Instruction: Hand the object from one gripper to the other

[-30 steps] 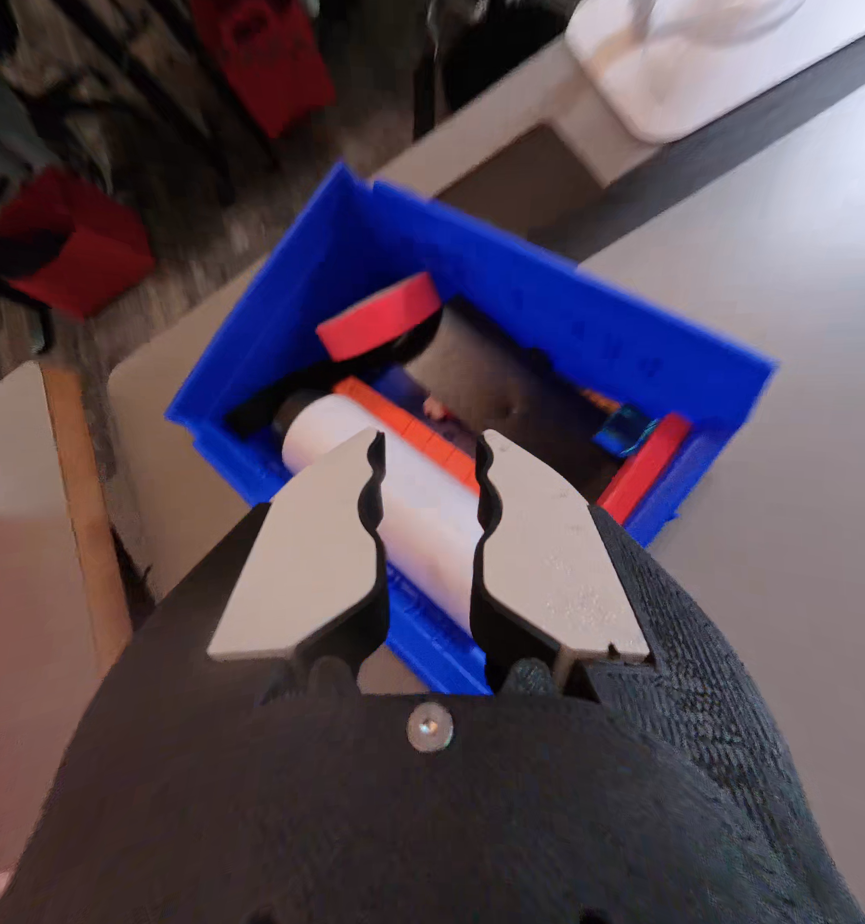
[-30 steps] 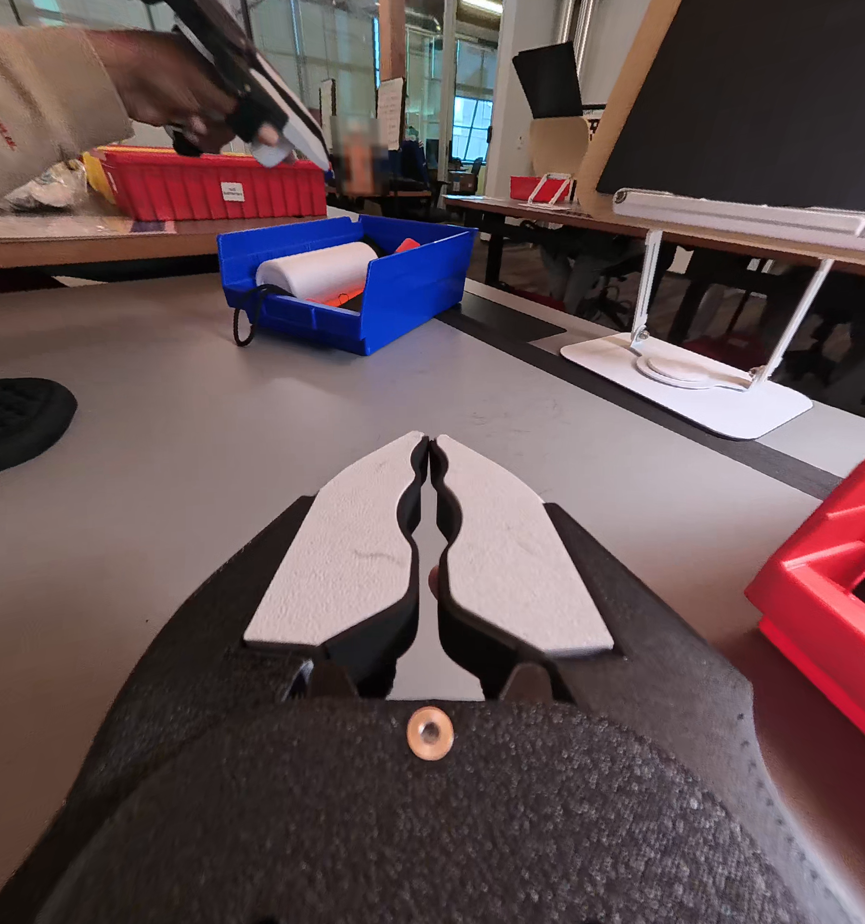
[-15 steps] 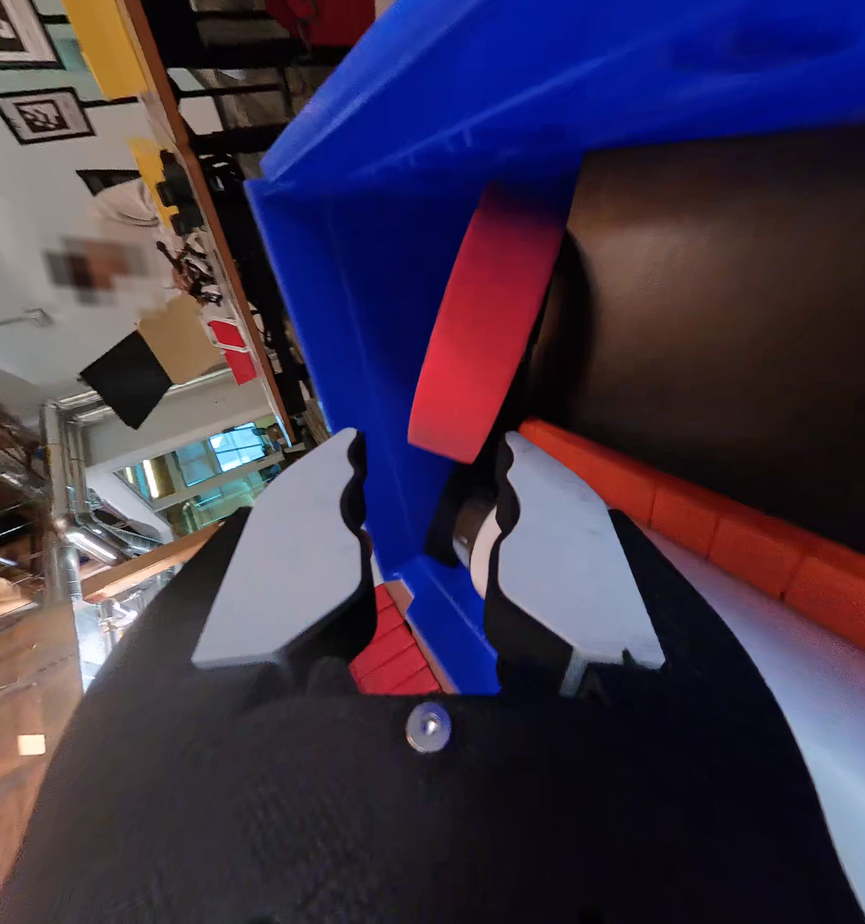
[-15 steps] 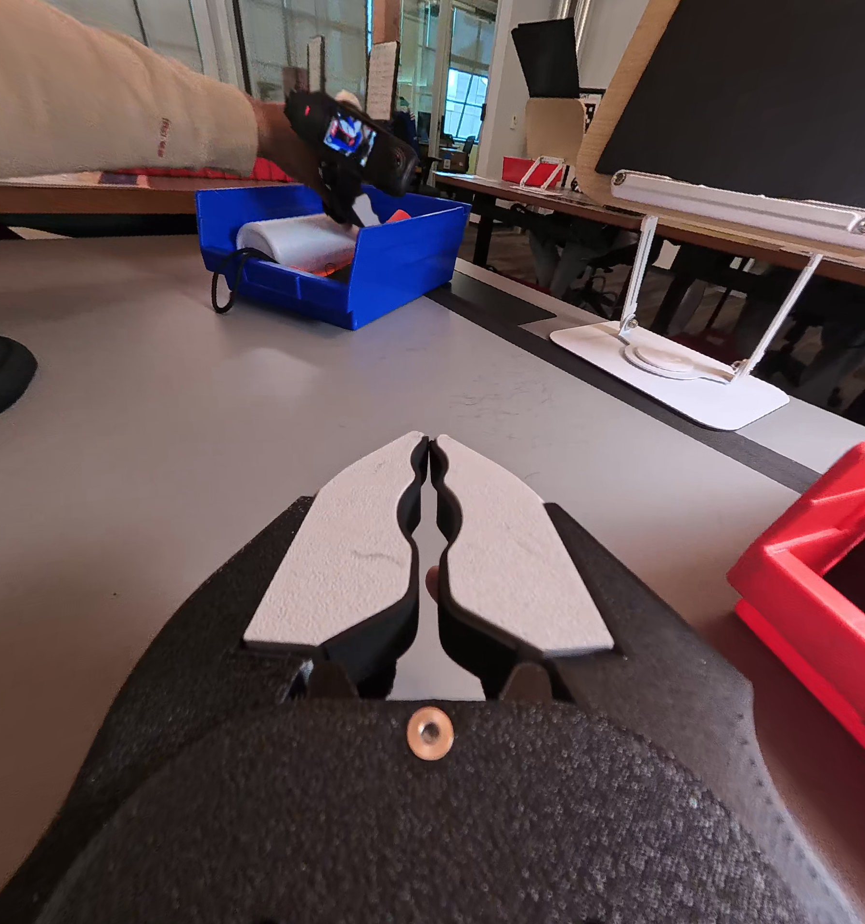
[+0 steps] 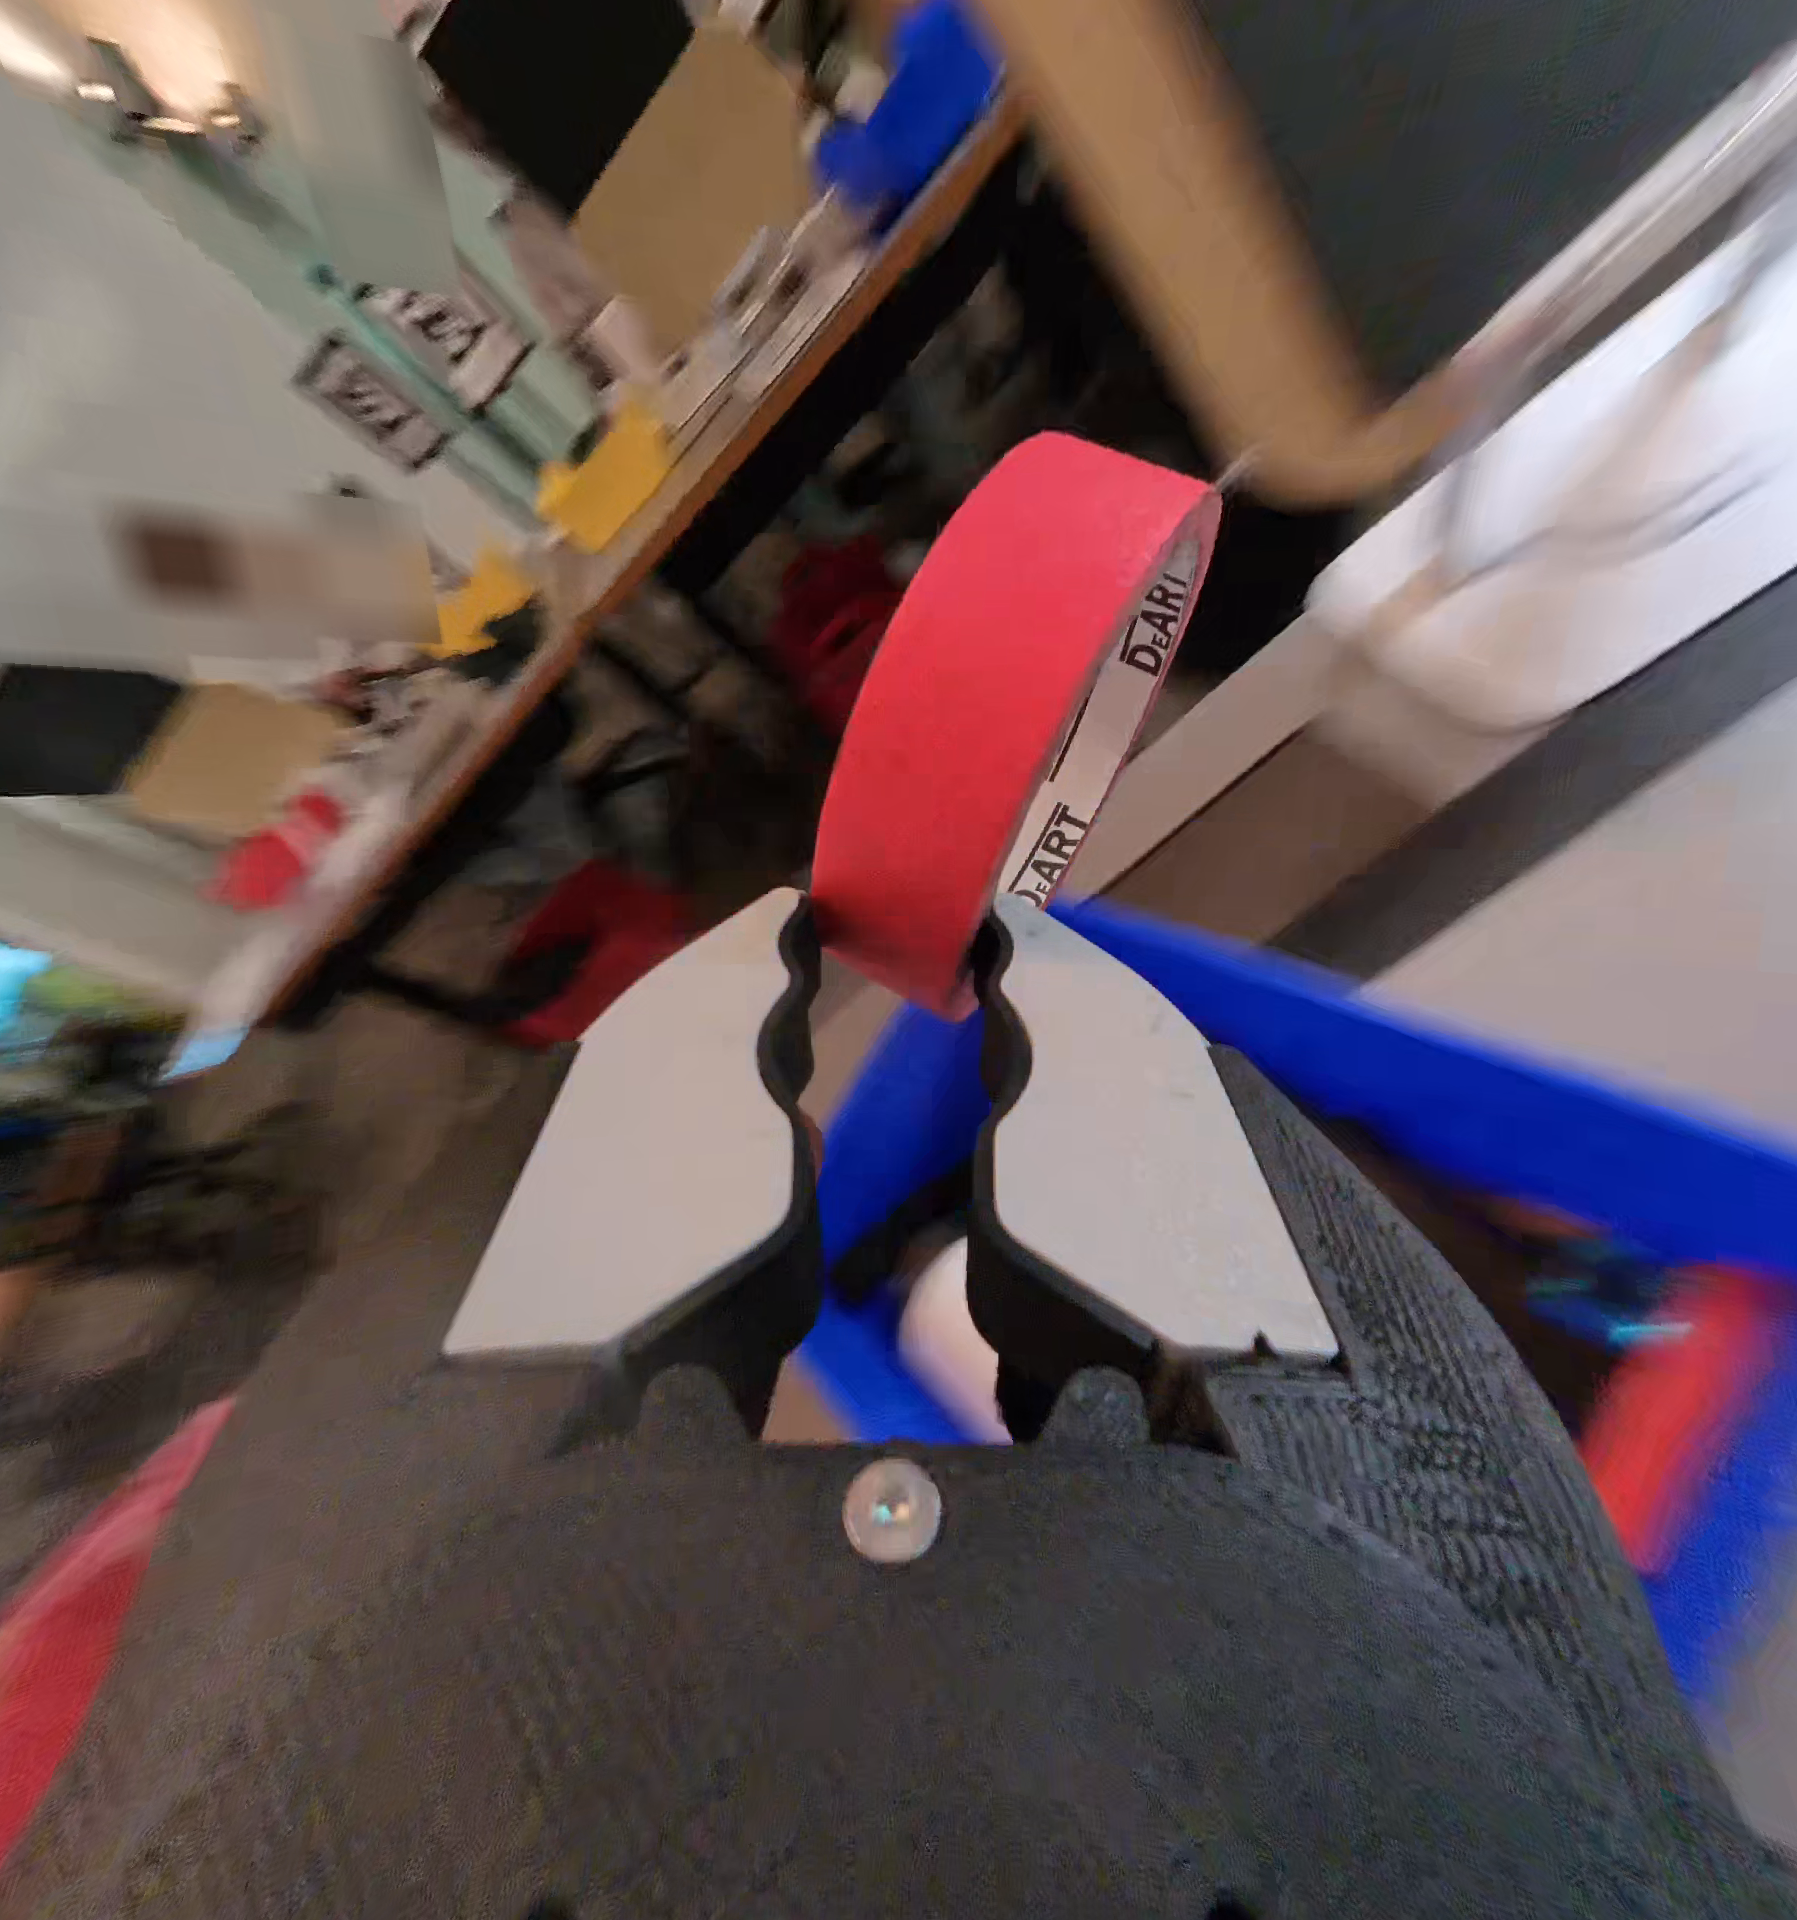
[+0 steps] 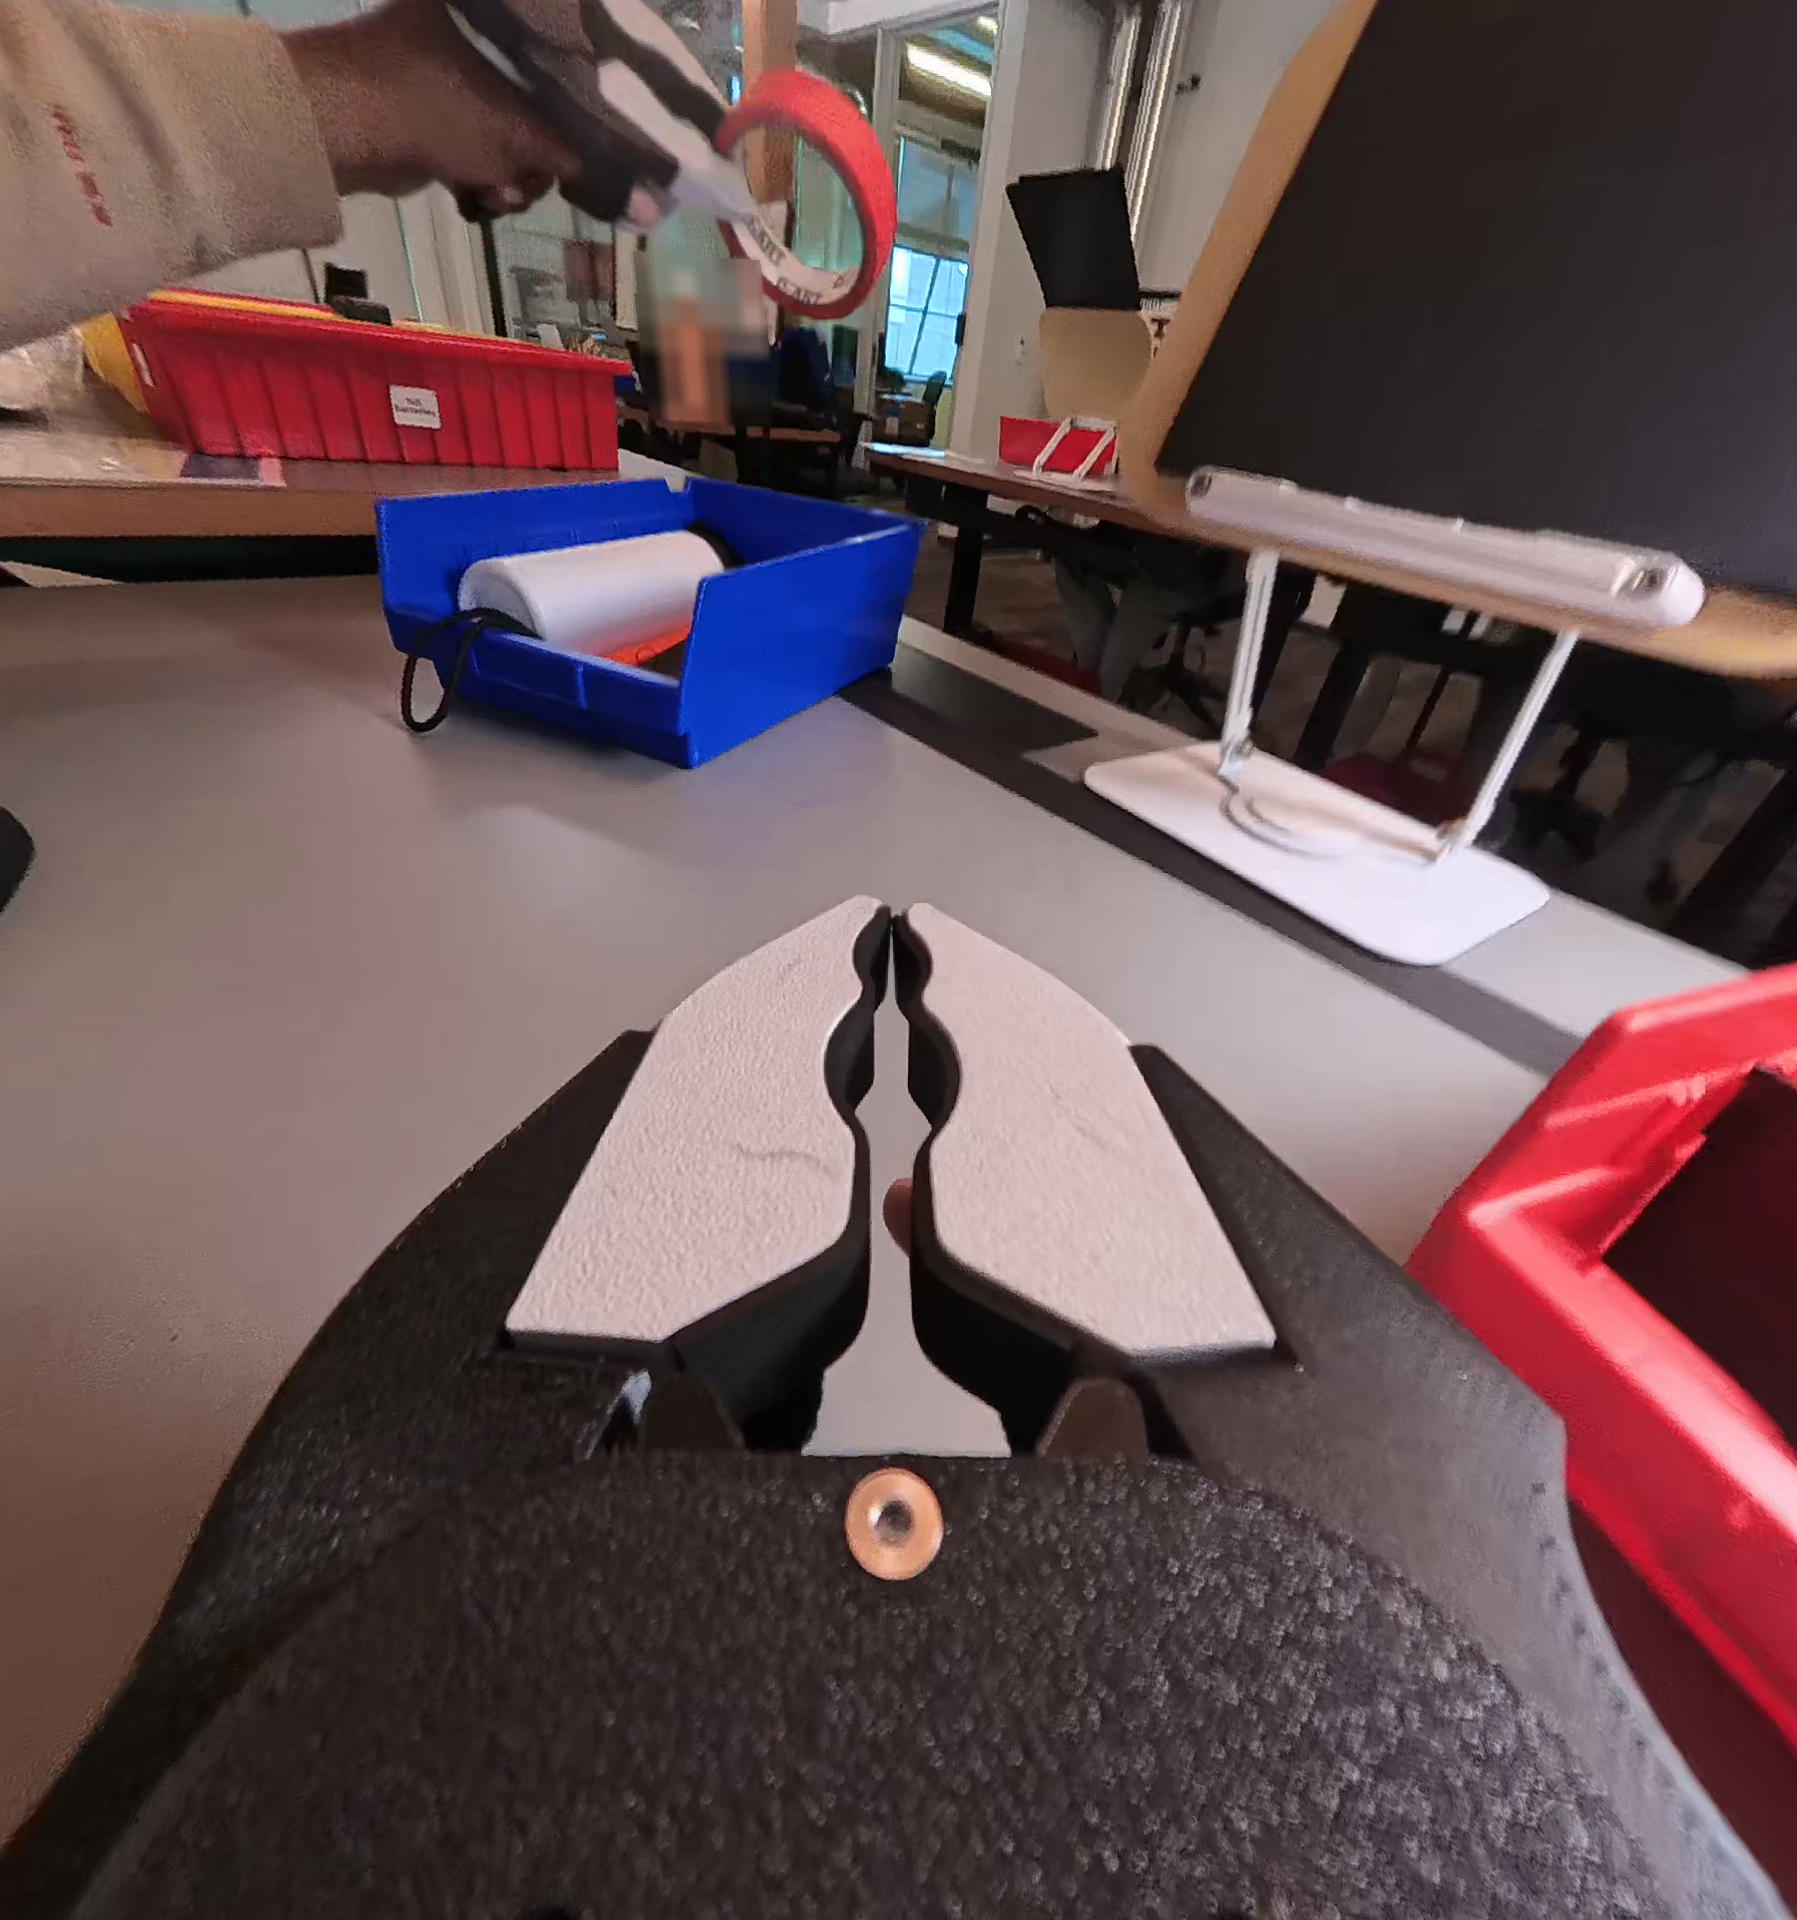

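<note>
Pinching red tape roll (image 5: 961,717) between left fingers (image 5: 665,1132), right fingers (image 6: 707,1132) closed, empty.

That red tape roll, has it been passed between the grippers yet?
Not yet. The pickup is done: the left gripper pinches the red tape roll in the air above the blue bin. The right gripper sits shut and empty over the table, so the handover itself remains.
</note>
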`<state>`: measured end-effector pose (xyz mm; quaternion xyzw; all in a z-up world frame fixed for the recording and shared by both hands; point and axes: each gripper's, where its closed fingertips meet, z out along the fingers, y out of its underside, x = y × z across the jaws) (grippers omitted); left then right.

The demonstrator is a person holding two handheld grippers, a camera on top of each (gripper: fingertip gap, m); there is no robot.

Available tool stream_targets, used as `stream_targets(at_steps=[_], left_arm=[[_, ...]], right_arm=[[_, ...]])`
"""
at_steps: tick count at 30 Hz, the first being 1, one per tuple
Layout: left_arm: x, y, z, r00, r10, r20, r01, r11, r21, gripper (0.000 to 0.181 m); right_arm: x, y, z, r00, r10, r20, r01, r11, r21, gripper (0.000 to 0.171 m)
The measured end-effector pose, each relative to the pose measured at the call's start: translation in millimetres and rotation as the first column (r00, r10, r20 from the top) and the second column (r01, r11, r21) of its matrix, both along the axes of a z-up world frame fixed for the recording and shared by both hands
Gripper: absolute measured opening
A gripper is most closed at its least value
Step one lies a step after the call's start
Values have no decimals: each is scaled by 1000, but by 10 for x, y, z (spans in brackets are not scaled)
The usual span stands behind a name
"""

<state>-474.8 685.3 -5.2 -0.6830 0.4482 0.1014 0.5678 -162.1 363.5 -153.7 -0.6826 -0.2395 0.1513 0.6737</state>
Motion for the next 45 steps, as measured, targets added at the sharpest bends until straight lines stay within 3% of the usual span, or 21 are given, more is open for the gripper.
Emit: stream_targets(at_steps=[2, 6, 10, 12, 14, 18, 20, 25, 28, 30, 33, 37, 40, 43, 45], left_arm=[[324, -501, 203, 955, -141, 262, 163, 984, -65, 29], [1041, -1488, 313, 742, -313, 592, 449, 889, -92, 29], [1758, -2235, 166, 549, -369, 750, 645, 757, -100, 29], [2022, -2461, 51, 514, -368, 775, 692, 712, -121, 28], [2215, -2639, -74, 501, -374, 780, 729, 669, -147, 28], [2357, -2696, -356, 580, -383, 719, 703, 681, -204, 29], [2357, -2675, -438, 618, -395, 680, 688, 690, -225, 47], [2379, -2639, -433, 763, -483, 430, 546, 837, -28, 48], [2419, -2643, -481, 821, -478, 313, 491, 870, 41, 39], [2443, -2616, -582, 845, -471, 254, 477, 878, 43, 35], [2441, -2560, -645, 851, -467, 238, 468, 882, 58, 20], [2330, -2439, -470, 871, -420, 254, 381, 905, 189, 13], [2232, -2338, -400, 868, -370, 331, 308, 924, 225, 12], [2226, -2296, -433, 858, -334, 390, 268, 939, 215, 13], [2276, -2283, -531, 867, -324, 380, 277, 945, 174, 13]], right_arm=[[-35, 41, 238, 998, -19, 67, 14, 997, 76, 3], [-259, 172, 1017, 981, -87, 172, 43, 969, 245, 17], [-510, 291, 1741, 974, -154, 169, 95, 945, 314, 38], [-505, 372, 1865, 957, -224, 182, 162, 938, 305, 46], [-403, 437, 1852, 926, -313, 210, 241, 920, 308, 41], [-305, 479, 1618, 843, -380, 381, 233, 896, 378, 17], [-217, 565, 1448, 810, -372, 454, 241, 916, 320, 15], [-159, 695, 1134, 728, -349, 590, 254, 937, 241, 11], [-143, 748, 933, 617, -372, 694, 319, 924, 211, 10], [-269, 734, 778, 640, -295, 709, 296, 947, 127, 10], [-338, 736, 759, 626, -310, 716, 306, 942, 140, 10], [-402, 722, 962, 782, -318, 536, 290, 947, 139, 23], [-376, 733, 1031, 848, -332, 414, 310, 943, 123, 31], [-395, 779, 931, 870, -318, 376, 314, 947, 73, 20], [-349, 805, 902, 843, -345, 413, 341, 936, 87, 15]])
